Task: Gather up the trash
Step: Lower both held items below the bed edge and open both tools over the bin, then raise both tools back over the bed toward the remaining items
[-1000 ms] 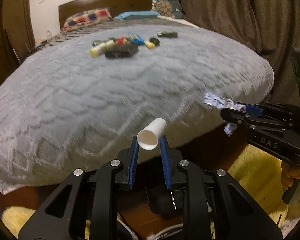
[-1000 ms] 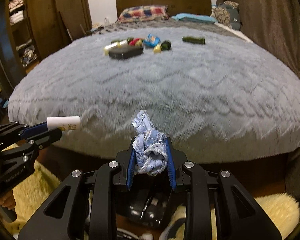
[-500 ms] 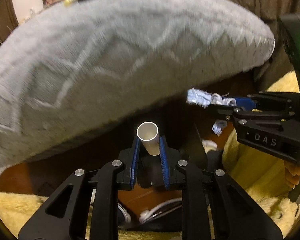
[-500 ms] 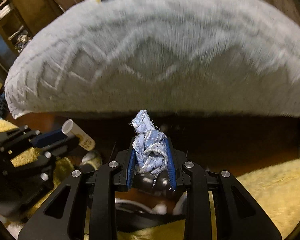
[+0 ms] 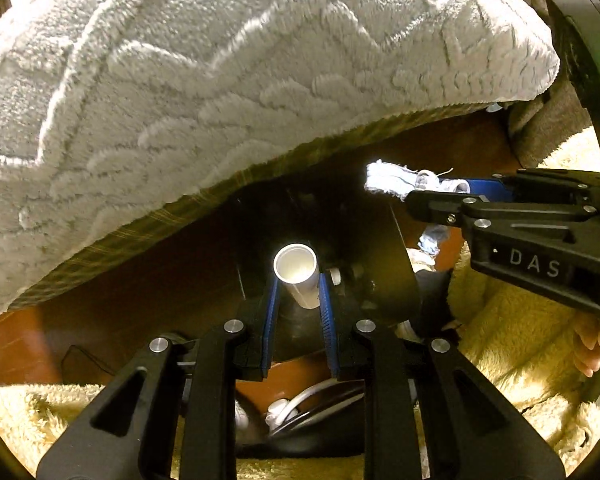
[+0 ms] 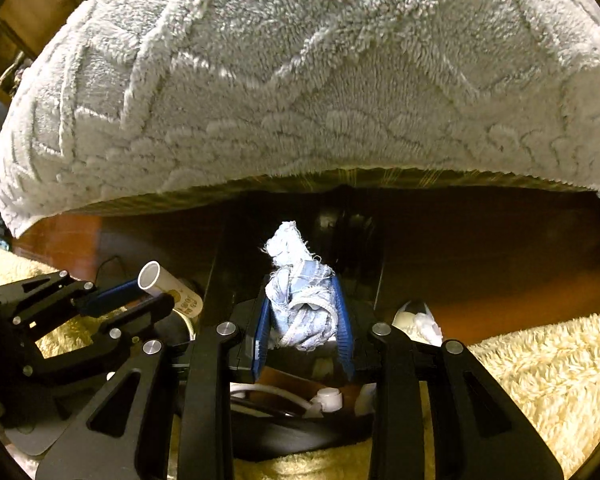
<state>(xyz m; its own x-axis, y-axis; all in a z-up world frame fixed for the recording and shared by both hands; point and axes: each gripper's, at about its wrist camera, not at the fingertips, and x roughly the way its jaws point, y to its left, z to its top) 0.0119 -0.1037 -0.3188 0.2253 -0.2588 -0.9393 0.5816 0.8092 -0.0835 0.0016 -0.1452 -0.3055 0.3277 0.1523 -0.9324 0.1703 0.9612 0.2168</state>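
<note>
My left gripper [image 5: 298, 286] is shut on a white tube [image 5: 298, 274], its open end toward the camera; the tube also shows in the right wrist view [image 6: 168, 286]. My right gripper [image 6: 302, 312] is shut on a crumpled pale blue rag [image 6: 298, 292], which also shows in the left wrist view [image 5: 404, 180]. Both grippers hang low in front of the bed's foot, over a black bin [image 5: 364, 240] on the floor. In the right wrist view the bin [image 6: 236, 248] lies right under the rag.
The grey fluffy bedspread [image 5: 220, 80] overhangs the bed edge above both grippers. A yellow shaggy rug [image 6: 540, 380] covers the floor. White cables [image 5: 300, 408] lie on the brown floor below the grippers. A brown curtain [image 5: 548, 132] hangs at the right.
Both grippers have dropped from above the bed top to below its edge, tilting down toward the black bin. Each keeps its hold on its item.
</note>
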